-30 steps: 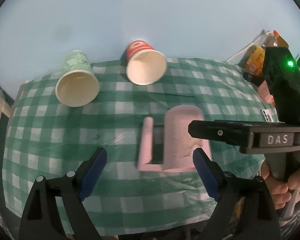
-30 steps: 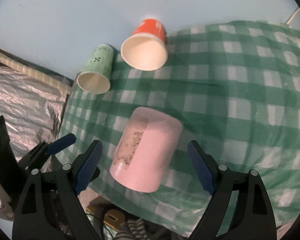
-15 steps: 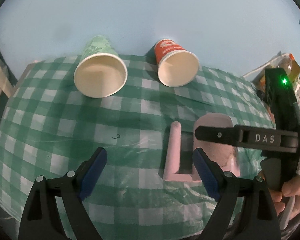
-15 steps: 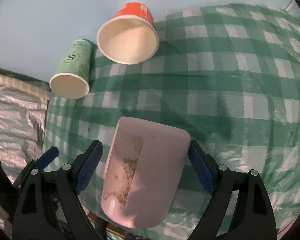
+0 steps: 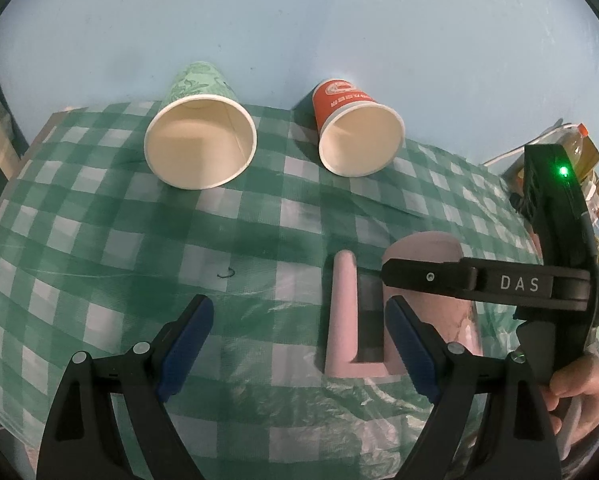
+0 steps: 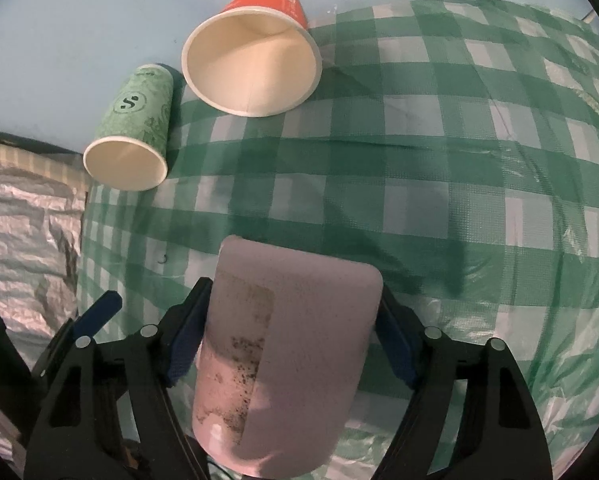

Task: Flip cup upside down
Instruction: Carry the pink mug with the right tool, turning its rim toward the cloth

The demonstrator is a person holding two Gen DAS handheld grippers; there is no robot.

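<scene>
Closed in on pink cup (image 6: pixel 283 344) over the last second: right gripper (image 6: pixel 287 336) jaws now flanking its sides, apparently touching, grip unconfirmed. Cup near bench (image 6: pixel 479 184) front edge. Left gripper (image 5: pixel 295 344) jaws open, empty. Flip pending.

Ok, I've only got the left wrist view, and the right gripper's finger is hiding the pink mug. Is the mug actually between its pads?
Observer: Yes. The right wrist view shows the pink mug between both blue pads of the right gripper, with the jaws wide.
Operator: Anything on the side facing that camera?
Observer: A worn rectangular patch with dark specks.
Operator: And what's off the table's left edge?
Observer: Crinkled silver foil, just beyond the tablecloth.
</scene>
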